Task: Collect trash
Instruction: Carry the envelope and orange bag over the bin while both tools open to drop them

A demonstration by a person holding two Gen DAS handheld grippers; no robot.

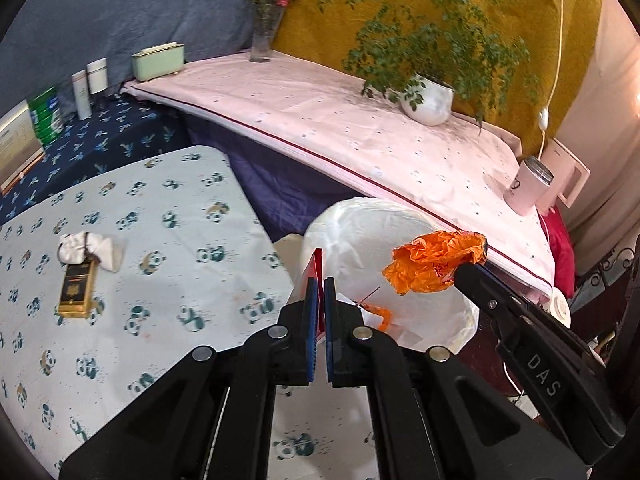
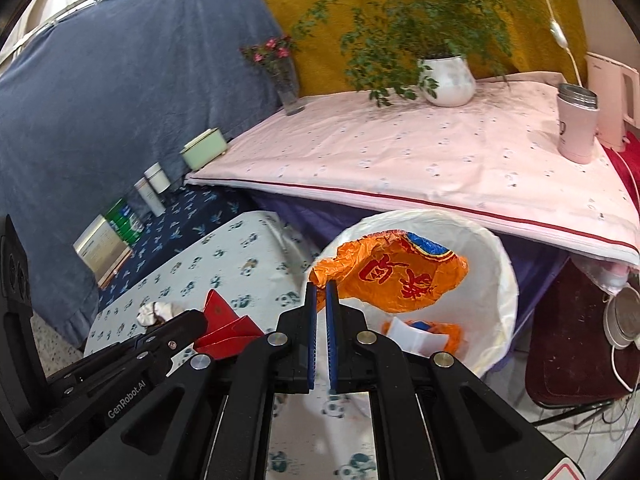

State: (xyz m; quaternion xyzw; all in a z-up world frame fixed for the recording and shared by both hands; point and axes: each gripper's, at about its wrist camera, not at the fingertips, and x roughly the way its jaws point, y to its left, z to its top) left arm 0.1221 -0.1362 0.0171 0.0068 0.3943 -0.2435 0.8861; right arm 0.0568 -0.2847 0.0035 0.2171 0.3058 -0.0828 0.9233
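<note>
My left gripper (image 1: 319, 286) is shut on a red folded card (image 1: 317, 270), held at the near rim of the white-lined trash bin (image 1: 400, 220). The card also shows in the right wrist view (image 2: 224, 316), left of my right gripper. My right gripper (image 2: 320, 290) is shut on an orange snack wrapper (image 2: 396, 276) and holds it over the bin's opening (image 2: 492, 264). In the left wrist view the wrapper (image 1: 428, 266) hangs above the bin at the right gripper's tip. Orange and white scraps (image 2: 420, 334) lie inside the bin.
On the panda-print table (image 1: 160, 280) lie a crumpled white tissue (image 1: 92, 250) and a gold box (image 1: 76, 294). The pink-clothed table (image 1: 360, 136) behind the bin bears a potted plant (image 1: 428, 100), a flower vase (image 1: 262, 40) and a pink cup (image 1: 528, 186). Bottles stand at the far left.
</note>
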